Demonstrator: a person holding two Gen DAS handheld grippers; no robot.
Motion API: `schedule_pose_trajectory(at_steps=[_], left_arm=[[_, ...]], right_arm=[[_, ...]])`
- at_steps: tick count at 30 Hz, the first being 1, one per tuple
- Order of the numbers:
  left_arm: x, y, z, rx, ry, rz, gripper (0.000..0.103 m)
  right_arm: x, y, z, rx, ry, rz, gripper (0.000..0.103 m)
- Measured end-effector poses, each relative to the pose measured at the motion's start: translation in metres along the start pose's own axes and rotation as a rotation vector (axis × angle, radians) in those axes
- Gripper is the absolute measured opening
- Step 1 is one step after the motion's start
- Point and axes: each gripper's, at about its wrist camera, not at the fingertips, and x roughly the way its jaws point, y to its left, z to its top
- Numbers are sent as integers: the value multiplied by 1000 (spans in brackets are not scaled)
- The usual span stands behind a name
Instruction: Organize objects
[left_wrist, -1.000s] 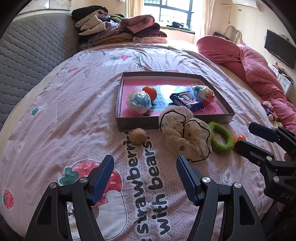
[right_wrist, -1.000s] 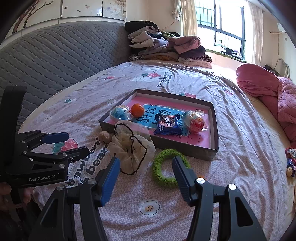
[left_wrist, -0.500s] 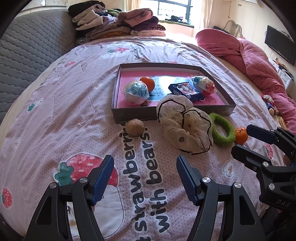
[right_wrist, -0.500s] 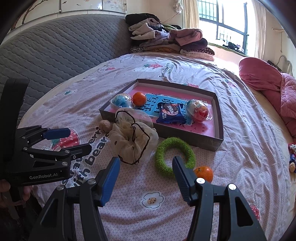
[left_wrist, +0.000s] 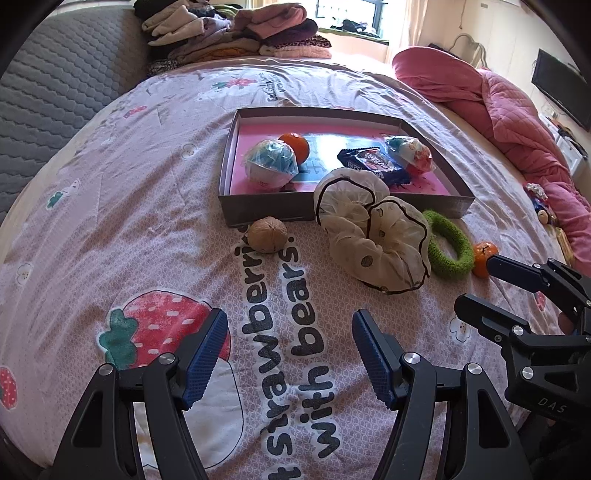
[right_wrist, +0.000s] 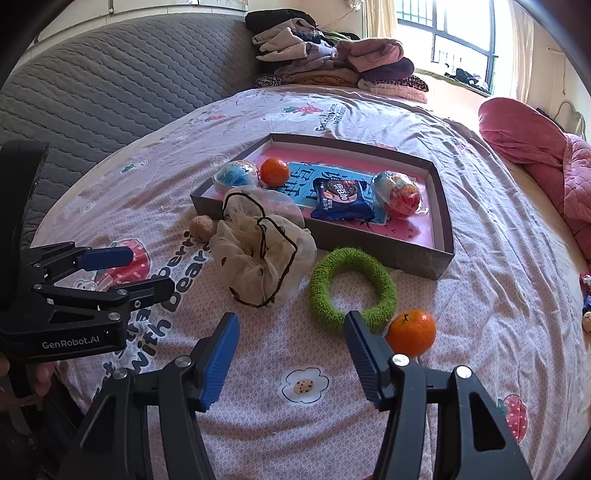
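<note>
since a second ago both views have been tipped further down toward the bedsheet (left_wrist: 110, 206), and a loose tangerine (right_wrist: 412, 332), hidden before, is now seen; nothing has been picked up, so the sorting is judged barely begun.

from left to right: the left gripper (left_wrist: 286, 350) is held released and empty over the printed lettering, with ribbed blue pads. ahead of it a wrinkled, hard-shelled walnut (left_wrist: 266, 234) is found just beside the shallow cardboard tray (left_wrist: 258, 210), whose pink floor already carries two film-wrapped balls, an orange and a glossy biscuit packet. a floppy cream mesh scrunchie (right_wrist: 258, 254) is leaned against the tray wall; a fuzzy green ring (right_wrist: 352, 291) lies beside it. the right gripper (right_wrist: 290, 349) is likewise spread and empty, the smooth round tangerine resting just beside its right-hand finger.
</note>
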Motion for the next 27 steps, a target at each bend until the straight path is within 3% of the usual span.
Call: schedule_pose_trajectory(at_steps=[10,27], left_arm=[[7,5,3,-17,4,-1,72],[30,14,23,-19,-3,38,72]], right_arm=[[10,-1,-1,-7,16,-10,59],[31,-6,4,-63,35,-114,58]])
